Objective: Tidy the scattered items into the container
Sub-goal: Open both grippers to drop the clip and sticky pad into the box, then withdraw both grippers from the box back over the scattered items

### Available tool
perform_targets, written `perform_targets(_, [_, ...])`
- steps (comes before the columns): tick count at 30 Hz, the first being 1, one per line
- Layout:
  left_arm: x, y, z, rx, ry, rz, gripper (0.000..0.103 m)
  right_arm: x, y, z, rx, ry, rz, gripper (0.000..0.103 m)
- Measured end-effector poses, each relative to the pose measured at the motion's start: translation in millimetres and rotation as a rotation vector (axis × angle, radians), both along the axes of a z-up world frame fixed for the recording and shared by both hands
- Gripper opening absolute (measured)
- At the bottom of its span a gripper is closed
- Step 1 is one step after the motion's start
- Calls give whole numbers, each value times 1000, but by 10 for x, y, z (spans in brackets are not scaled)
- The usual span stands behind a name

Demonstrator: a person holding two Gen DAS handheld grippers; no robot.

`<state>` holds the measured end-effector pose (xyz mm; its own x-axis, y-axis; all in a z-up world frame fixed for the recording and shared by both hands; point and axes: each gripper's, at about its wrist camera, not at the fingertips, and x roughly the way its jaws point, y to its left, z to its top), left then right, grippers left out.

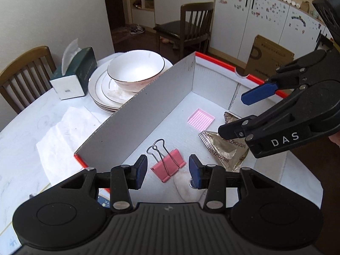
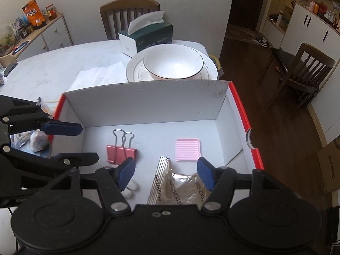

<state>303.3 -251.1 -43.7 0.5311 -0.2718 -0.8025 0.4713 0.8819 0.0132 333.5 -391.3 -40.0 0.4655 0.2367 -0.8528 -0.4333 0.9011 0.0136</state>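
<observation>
Both our grippers hang over the red-edged white cardboard box (image 2: 148, 106).

Our left gripper (image 1: 167, 171) and right gripper (image 2: 165, 173) are spread, pinching nothing; the pink metal binder clip (image 2: 121, 153), ridged pink square pad (image 2: 188, 149) and gold foil packet (image 2: 180, 188) lie inside the box.

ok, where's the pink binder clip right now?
The pink binder clip lies on the floor of the cardboard box, left side in the right wrist view, left of the gold snack packet and ridged pink pad, untouched.

Soft, even daylight; both views sharp, with strong fisheye bending at the edges and mild glare inside the bowl (image 1: 136, 69).
</observation>
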Motion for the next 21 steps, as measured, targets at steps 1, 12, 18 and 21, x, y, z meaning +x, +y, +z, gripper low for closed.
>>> perform_targets(1, [-28, 20, 21, -6, -6, 2, 41, -30, 4, 20, 3, -5, 2, 65])
perform_targets(12, [-411, 243, 188, -77, -63, -14, 57, -431, 81, 215, 65, -63, 5, 73])
perform_targets(18, [-600, 362, 229, -90, -98, -21, 58, -623, 123, 245, 86, -87, -9, 80])
perform_targets(21, [-683, 440, 248, -96, -111, -16, 59, -698, 141, 270, 100, -104, -24, 86])
